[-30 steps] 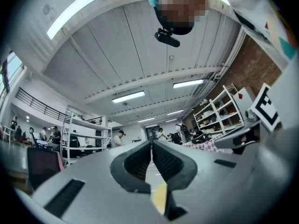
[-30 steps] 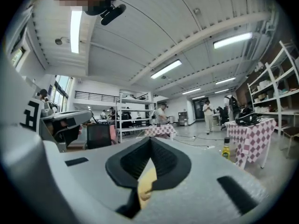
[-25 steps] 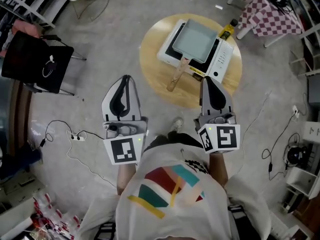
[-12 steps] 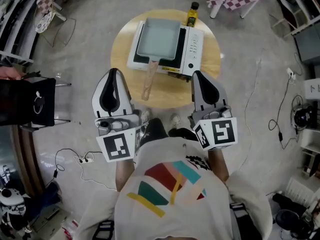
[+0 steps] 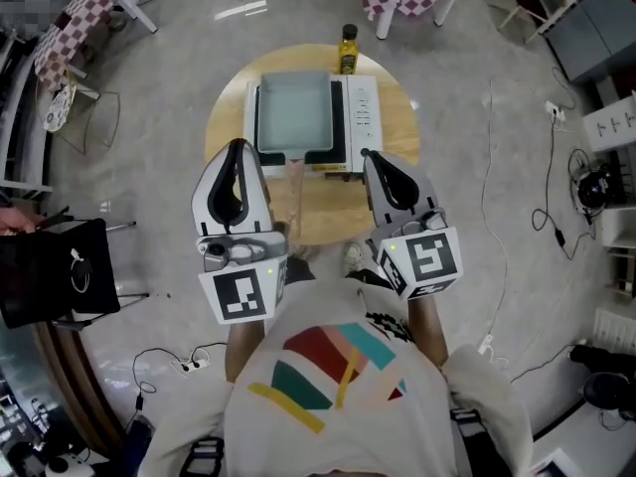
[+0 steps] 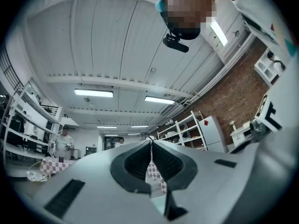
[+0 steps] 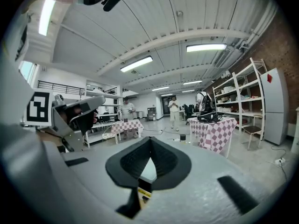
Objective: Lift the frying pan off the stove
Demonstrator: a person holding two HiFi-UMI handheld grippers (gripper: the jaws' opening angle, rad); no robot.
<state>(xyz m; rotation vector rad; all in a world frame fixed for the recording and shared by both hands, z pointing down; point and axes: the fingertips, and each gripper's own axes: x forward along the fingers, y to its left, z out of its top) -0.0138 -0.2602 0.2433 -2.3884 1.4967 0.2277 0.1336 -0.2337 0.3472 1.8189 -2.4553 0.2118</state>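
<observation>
both jaw pairs are pressed together, empty, on the left gripper (image 5: 238,147) and right gripper (image 5: 369,156). the square grey frying pan (image 5: 294,110) sits on the white portable stove (image 5: 360,117), its wooden handle (image 5: 294,179) towards the person. best to open one gripper, pinch the handle, lift level. one pan, one stove, one yellow bottle (image 5: 347,48), one round wooden table (image 5: 393,172).

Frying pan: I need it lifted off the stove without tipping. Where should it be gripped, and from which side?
Probably the wooden handle, taken from the near side of the table. It juts from the near edge of the frying pan, past the stove, toward the person; the square pan body looks too broad for jaws.
</observation>
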